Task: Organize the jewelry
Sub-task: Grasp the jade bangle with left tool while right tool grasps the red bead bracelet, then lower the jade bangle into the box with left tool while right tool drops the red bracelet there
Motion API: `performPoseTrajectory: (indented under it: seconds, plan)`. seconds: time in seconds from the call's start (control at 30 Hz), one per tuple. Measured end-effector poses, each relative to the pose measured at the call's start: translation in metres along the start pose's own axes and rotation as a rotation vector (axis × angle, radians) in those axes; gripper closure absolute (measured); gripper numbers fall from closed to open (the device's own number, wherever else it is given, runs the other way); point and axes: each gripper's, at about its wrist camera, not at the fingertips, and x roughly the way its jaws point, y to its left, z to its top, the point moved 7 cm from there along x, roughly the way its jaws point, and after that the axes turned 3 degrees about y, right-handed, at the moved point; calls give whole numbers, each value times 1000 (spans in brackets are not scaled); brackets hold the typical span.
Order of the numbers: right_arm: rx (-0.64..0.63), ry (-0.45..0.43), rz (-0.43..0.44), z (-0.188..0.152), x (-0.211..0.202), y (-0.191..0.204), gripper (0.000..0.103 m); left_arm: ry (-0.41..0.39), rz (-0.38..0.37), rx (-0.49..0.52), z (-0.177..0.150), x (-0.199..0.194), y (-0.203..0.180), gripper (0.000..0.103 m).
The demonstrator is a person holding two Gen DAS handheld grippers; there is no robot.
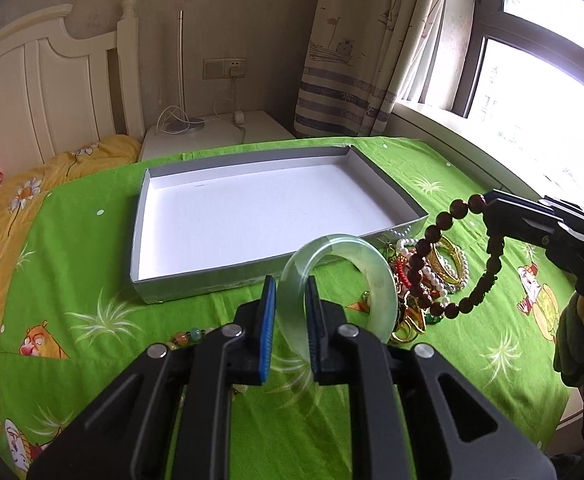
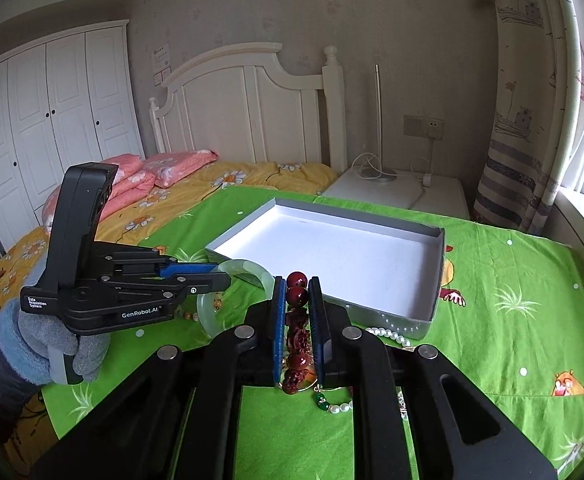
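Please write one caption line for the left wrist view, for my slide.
Left gripper holds a pale green jade bangle before an empty white box, while right gripper lifts a dark red bead bracelet.

— I count two grippers: my left gripper (image 1: 290, 300) and right gripper (image 2: 296, 300).

— Bangles?

— One jade bangle (image 1: 367, 276) between the left tongs, one dark bead bracelet (image 1: 487, 264) between the right.

— Boxes?

— One open box (image 1: 172, 196) ahead of both. The jewelry pile (image 1: 443, 276) I can't count.

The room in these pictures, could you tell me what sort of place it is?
Most likely a bedroom: a white headboard, a pink pillow on yellow bedding, and a white wardrobe along the wall.
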Motion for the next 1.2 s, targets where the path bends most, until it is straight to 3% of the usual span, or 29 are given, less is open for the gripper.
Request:
performPoseTrajectory:
  seconds: [0.8, 1.0, 1.13, 1.2]
  plan:
    - [-15, -14, -65, 54, 31, -38, 89, 24, -33, -99, 45, 26, 34, 88]
    - [2, 33, -87, 63, 61, -57, 89, 55, -39, -163, 63, 46, 55, 87]
    - [13, 92, -98, 62, 90, -68, 89, 93, 7, -149, 74, 66, 64, 86]
    - [12, 118, -122, 60, 105, -78, 89, 115, 74, -134, 75, 80, 75, 96]
